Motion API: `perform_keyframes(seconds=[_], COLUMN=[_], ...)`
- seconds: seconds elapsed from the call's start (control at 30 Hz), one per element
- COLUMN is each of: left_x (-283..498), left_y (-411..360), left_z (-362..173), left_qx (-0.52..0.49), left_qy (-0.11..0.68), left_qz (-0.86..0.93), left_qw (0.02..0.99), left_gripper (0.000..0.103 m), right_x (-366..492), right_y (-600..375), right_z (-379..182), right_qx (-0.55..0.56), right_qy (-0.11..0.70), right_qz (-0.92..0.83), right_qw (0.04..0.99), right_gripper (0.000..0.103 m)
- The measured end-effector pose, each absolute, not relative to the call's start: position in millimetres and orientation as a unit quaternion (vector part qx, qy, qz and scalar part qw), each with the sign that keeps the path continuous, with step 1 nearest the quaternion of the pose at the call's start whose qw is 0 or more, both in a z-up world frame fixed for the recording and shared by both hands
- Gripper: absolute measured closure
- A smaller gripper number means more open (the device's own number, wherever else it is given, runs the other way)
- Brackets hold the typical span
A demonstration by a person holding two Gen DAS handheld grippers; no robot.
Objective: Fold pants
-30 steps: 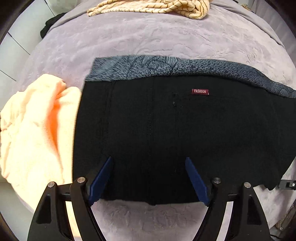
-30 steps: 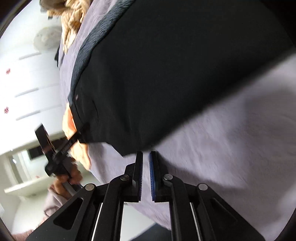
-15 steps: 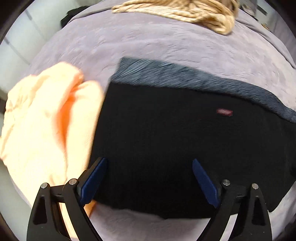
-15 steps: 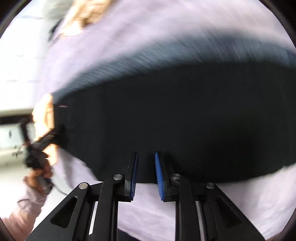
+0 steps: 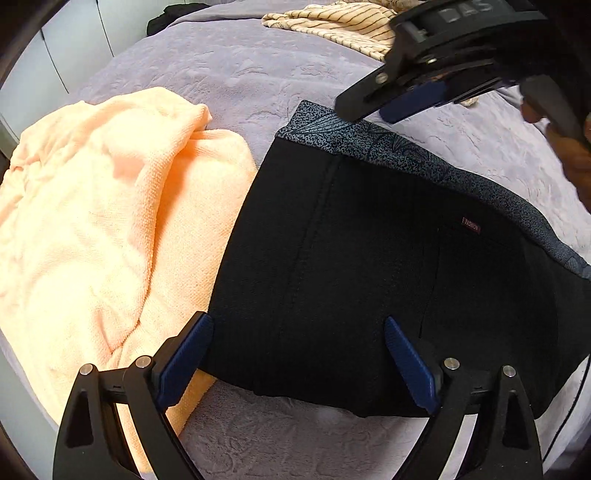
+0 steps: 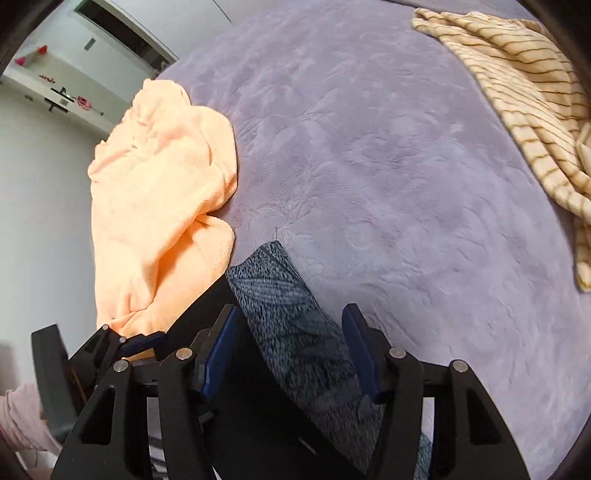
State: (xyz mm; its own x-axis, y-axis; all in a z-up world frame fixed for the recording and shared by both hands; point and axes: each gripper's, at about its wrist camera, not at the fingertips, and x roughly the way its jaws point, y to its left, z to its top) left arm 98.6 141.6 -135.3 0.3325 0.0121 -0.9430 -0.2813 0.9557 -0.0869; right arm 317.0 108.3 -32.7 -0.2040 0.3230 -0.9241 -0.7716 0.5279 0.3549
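Left gripper (image 5: pixel 295 354): jaws wide apart, nothing between the pads, hovering over the near hem of the black pants (image 5: pixel 369 258). Right gripper (image 6: pixel 288 347): jaws also spread, gripping nothing, positioned over the grey patterned waistband (image 6: pixel 291 314) at the pants' far side; cannot tell if the pads touch fabric. In the left wrist view the right gripper (image 5: pixel 417 99) shows at upper right, above the waistband's corner.

Pants lie flat on the lilac bedspread (image 5: pixel 229 74), folded into a compact block, near the bed's front edge. Small red label (image 5: pixel 470 224) sits just below the waistband (image 5: pixel 406 155).

Peach towel (image 5: pixel 103 221) is bunched on the left, its edge touching the pants' left side and running toward the bed's left edge.

Far side: cream striped garment (image 6: pixel 524 92) crumpled near the bed's back edge, well apart from the pants. Small dark item (image 5: pixel 173 18) at the back-left corner, too small to identify.
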Motion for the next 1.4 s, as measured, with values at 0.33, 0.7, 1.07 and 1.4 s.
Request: perform_keyframes(seconds=[0.33,0.7,1.07,1.4], left_x=[62.6,83.9,142.9,143.4], left_y=[179.1,163.0,161.3,59.2], left_z=[-126.7,-72.7,-120.6,-72.0], left_qx=[-0.135,-0.108,-0.072,-0.015], left_qy=[0.575,0.555,0.57,0.585], left_qz=[0.064,0.038,0.075,0.04], left_qw=[0.805,0.824,0.815,0.81], left_gripper=[0.008,0.008,0.008,0.008], right_x=[334.0,329.0,266.9,201.4], right_y=[132.2,-19.9,-192.6,-334.7], right_z=[-46.3,-5.5,-90.8,-40.2], right_qx=[-0.171,-0.019,0.112,0.172], right_qy=[0.644,0.641,0.675,0.661], right_qz=[0.415,0.325,0.124,0.07], right_qw=[0.619,0.695,0.718,0.727], right_gripper=[0.096,0.081,0.081,0.06])
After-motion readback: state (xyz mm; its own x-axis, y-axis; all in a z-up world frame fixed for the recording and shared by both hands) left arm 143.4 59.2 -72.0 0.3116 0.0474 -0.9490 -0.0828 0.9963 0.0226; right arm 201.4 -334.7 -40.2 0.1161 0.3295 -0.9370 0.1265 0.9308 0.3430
